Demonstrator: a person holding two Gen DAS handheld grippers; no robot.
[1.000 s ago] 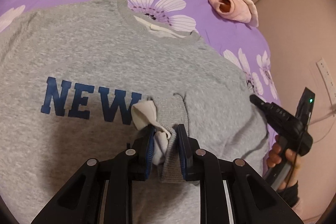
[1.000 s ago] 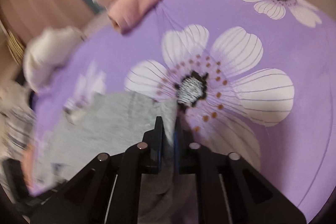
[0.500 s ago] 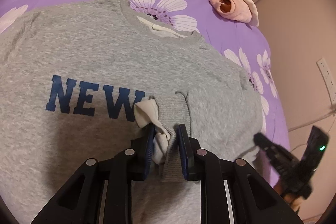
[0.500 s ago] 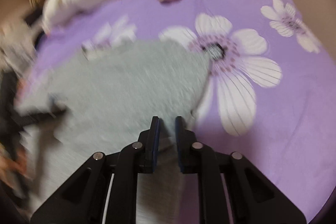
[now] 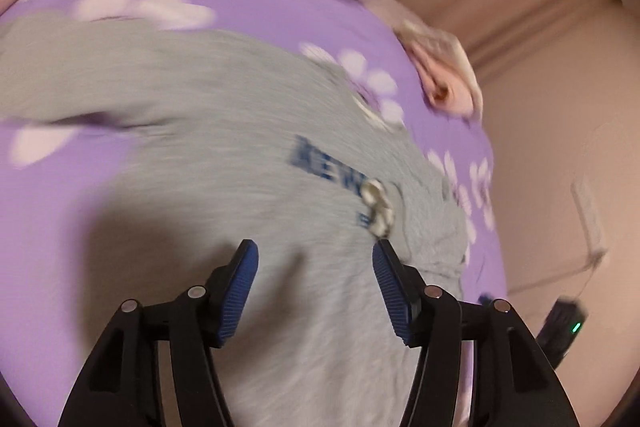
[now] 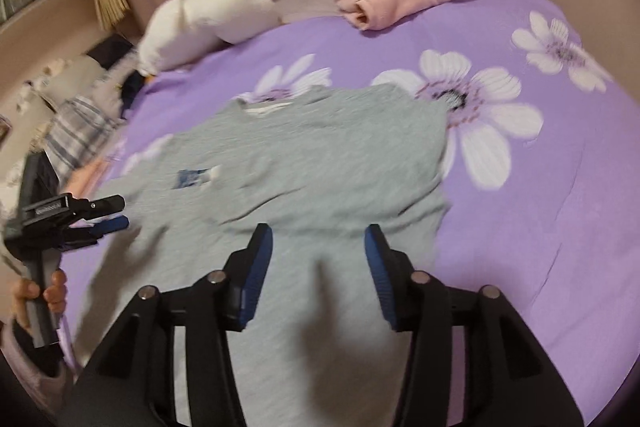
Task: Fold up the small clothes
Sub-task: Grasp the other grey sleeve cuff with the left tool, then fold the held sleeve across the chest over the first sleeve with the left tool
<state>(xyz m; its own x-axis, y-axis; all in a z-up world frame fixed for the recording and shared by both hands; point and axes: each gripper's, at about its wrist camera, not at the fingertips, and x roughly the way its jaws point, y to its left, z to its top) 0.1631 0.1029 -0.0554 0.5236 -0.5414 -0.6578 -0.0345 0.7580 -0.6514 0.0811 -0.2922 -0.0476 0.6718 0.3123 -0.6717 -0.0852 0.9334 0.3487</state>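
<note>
My left gripper [image 5: 315, 267] and right gripper [image 6: 318, 251], black angular linkage arms, silver round pivot screws, ribbed blue pads [image 6: 260, 267] on each finger, a small green light on my right unit, pale lilac sleeve [image 6: 24, 379] at my left wrist

A grey sweatshirt [image 6: 320, 163] with blue lettering lies flat, sleeves folded across its front, on the purple flowered bed [image 6: 560, 227].

The purple bedspread [image 6: 560, 187] lies bare to the right of the gray sweatshirt [image 6: 320, 163]. Behind the sweatshirt, folded pink clothes [image 6: 396, 1] and a white pillow [image 6: 200, 23] block the far edge.
</note>
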